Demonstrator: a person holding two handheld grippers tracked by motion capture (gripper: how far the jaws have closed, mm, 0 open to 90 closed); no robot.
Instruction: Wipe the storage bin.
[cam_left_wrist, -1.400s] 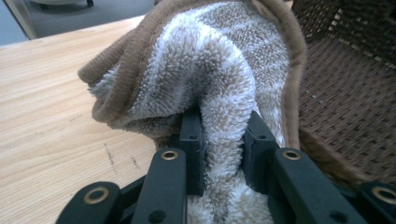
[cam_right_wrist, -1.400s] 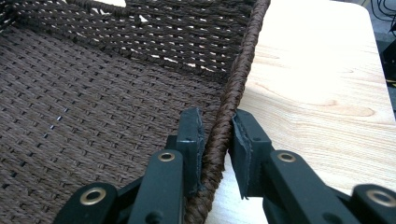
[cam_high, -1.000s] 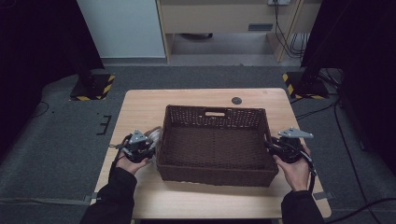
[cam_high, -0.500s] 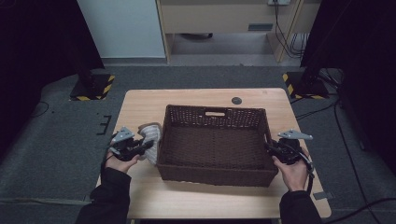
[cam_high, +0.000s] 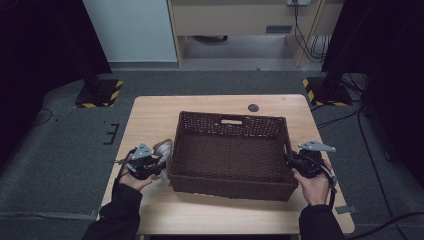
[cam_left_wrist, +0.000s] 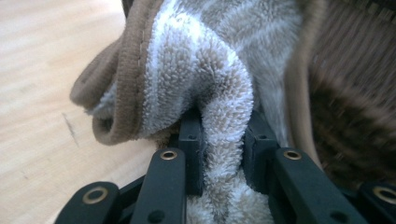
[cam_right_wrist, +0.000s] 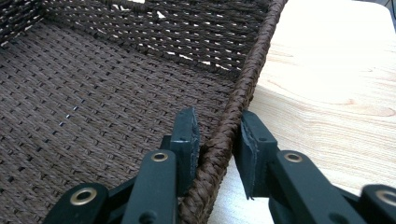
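A dark brown wicker basket (cam_high: 232, 118) stands in the middle of the wooden table (cam_high: 150, 120). My left gripper (cam_high: 161, 161) is beside the basket's left wall, shut on a fluffy white-and-beige cloth with brown trim (cam_high: 164, 148). Up close, a fold of the cloth (cam_left_wrist: 205, 60) is squeezed between the jaws of the left gripper (cam_left_wrist: 223, 140). My right gripper (cam_high: 290, 161) is at the basket's right side. Its jaws have just been closing and straddle the rim (cam_right_wrist: 254, 60), one pad inside and one outside, with the right gripper (cam_right_wrist: 217, 135) pressed on the weave.
A small black round disc (cam_high: 253, 107) lies on the table behind the basket. Bare wood runs along the table's front edge (cam_high: 225, 215) and to the right of the basket. Dark stands with yellow-black striped feet (cam_high: 100, 95) flank the table on the floor.
My left gripper drew the cloth a little to the left, away from the basket, then came back toward its left wall. The right hand stayed at the rim.
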